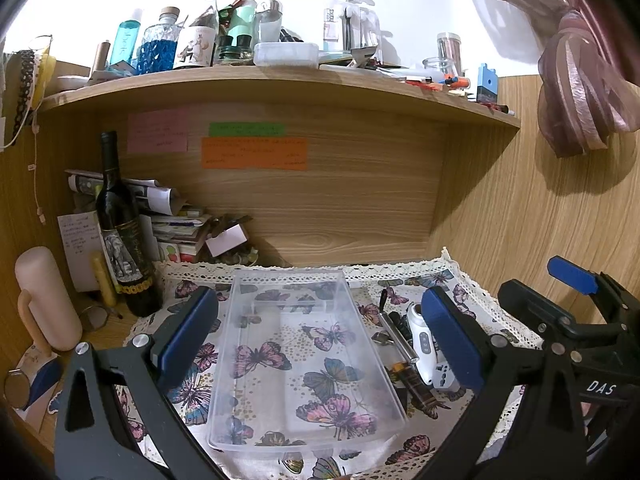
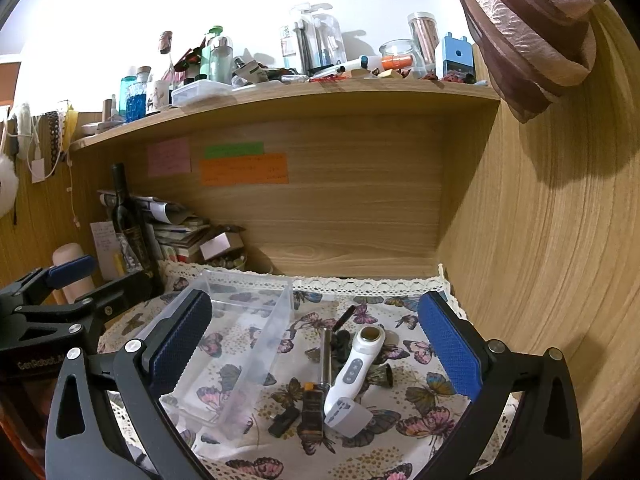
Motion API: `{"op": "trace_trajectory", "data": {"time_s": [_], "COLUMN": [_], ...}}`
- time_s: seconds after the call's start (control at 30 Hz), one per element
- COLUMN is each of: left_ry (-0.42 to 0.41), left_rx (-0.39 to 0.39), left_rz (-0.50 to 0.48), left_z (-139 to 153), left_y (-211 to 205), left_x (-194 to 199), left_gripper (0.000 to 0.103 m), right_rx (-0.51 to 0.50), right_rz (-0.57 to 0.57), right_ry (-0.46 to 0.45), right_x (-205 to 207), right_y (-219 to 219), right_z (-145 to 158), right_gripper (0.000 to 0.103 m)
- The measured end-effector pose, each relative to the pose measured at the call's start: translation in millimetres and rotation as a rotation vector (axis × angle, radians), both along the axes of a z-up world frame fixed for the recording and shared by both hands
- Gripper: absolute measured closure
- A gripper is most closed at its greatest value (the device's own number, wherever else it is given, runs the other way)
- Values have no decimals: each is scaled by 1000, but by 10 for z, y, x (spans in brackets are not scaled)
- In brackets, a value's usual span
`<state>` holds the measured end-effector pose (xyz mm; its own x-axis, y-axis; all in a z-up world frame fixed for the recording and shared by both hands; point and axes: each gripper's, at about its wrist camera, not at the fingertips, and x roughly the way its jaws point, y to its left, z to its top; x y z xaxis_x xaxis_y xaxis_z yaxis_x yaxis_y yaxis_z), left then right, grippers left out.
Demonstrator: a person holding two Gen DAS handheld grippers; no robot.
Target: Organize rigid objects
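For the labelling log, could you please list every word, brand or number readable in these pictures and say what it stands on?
"DAS": right gripper body.
"GenRobot.A", cut off: left gripper body.
Teal bottle: vertical lettering, too blurred.
Clear package: vertical print, not legible.
Wine bottle label, pink note, green note, orange note: too small to read.

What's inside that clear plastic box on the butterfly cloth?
Nothing shows inside the clear plastic box; the butterfly cloth is visible through its floor. In the right wrist view a tool finger covers its near-left corner.
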<state>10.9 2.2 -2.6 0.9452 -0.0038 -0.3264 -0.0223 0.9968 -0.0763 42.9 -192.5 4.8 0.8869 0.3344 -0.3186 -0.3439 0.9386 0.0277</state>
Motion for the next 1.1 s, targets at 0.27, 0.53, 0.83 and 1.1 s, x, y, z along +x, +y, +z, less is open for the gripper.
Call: {"op": "trace_trajectory", "data": {"time_s": [0.27, 0.53, 0.83, 1.1], "left_ry": [-21, -20, -21, -15], "left_rx": [6, 7, 14, 7], "left_rz": [-4, -7, -4, -7], "left_z": [10, 29, 47, 50], "left_y": [-10, -30, -52, -54], "left_x": [-59, -81, -85, -77], "left_gripper": [0, 0, 0, 0], "right_rx": [1, 2, 2, 1], "right_rz": [2, 2, 5, 4], "right_ry": [-4, -9, -14, -10], "right_x": [-13, -33, -59, -64], "right_y": [5, 1, -16, -6], "right_z": [7, 22, 47, 55], "right_gripper": [0, 0, 0, 0]}}
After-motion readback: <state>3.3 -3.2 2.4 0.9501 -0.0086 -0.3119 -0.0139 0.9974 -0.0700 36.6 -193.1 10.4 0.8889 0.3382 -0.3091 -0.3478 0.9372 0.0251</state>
